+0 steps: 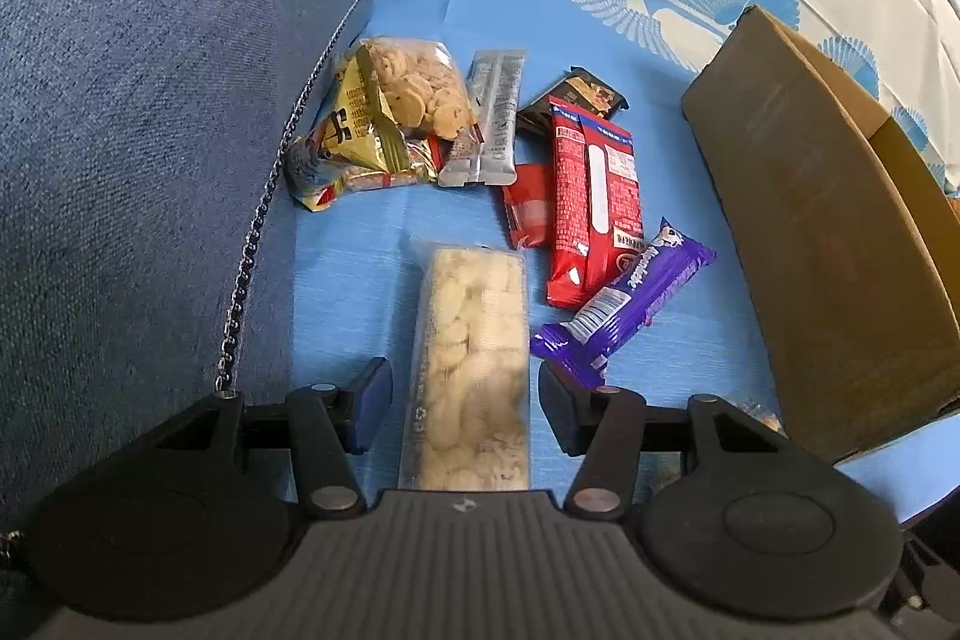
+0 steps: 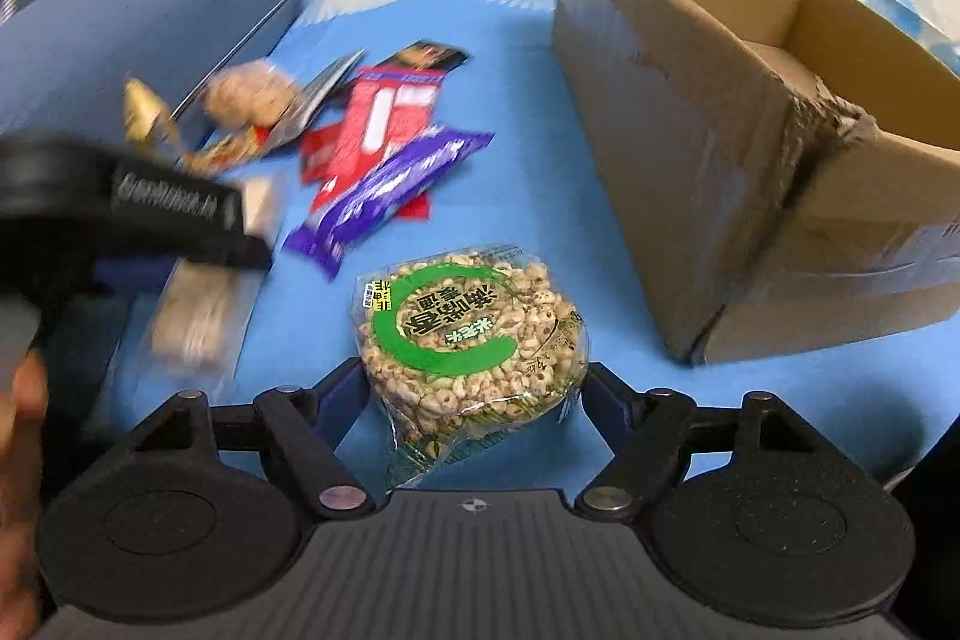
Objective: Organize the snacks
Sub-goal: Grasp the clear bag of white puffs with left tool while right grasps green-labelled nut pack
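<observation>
My left gripper (image 1: 465, 391) is open, its fingers on either side of a long clear pack of pale biscuits (image 1: 471, 364) lying on the blue cloth, with a gap on each side. My right gripper (image 2: 474, 394) is open around a round puffed-grain cake pack with a green ring label (image 2: 471, 325), fingers close to its sides. A purple chocolate bar (image 1: 630, 298) also shows in the right wrist view (image 2: 390, 190). A red pack (image 1: 594, 196), a silver bar (image 1: 495, 118) and a cookie bag (image 1: 414, 88) lie further off. The open cardboard box (image 2: 750, 130) stands at the right.
A dark blue cushion (image 1: 150, 100) with a metal chain (image 1: 252, 244) borders the left. A gold pack (image 1: 348, 142) and a dark pack (image 1: 591, 97) lie in the pile. The left gripper's body (image 2: 120, 214) shows blurred in the right wrist view. The box (image 1: 828, 232) fills the right.
</observation>
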Demonstrator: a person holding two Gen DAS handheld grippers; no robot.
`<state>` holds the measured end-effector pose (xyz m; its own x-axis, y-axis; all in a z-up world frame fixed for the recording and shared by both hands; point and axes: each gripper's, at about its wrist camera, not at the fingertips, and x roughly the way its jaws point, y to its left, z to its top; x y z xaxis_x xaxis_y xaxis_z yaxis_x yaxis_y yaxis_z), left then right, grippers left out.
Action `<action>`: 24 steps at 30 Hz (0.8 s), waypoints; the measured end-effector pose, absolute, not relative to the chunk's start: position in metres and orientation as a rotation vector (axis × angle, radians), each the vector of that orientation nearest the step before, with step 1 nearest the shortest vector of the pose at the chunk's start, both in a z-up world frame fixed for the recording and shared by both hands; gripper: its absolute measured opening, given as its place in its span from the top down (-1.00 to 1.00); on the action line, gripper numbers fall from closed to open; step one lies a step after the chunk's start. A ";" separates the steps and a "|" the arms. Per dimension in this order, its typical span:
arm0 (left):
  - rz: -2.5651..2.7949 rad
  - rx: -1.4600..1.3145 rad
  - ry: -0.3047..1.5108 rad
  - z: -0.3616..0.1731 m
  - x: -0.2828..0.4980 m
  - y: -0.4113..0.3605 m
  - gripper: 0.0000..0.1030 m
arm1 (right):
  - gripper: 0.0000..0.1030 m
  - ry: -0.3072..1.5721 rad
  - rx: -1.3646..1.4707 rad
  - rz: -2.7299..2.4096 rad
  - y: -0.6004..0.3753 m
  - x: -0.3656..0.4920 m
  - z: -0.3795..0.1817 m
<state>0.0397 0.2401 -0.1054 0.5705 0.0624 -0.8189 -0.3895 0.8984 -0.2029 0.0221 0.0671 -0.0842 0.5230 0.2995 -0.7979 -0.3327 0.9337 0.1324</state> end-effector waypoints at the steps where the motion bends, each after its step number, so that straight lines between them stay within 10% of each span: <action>1: 0.273 -0.384 0.934 -0.106 0.040 0.240 -0.16 | -0.58 0.953 -0.040 0.381 0.066 0.021 -0.083; 15: 0.271 -0.297 0.972 -0.111 0.050 0.228 -0.22 | -0.79 0.905 -0.202 0.555 0.073 0.043 -0.103; 24: 0.284 -0.275 0.947 -0.109 0.049 0.225 0.22 | -0.58 0.827 -0.209 0.603 0.071 0.034 -0.090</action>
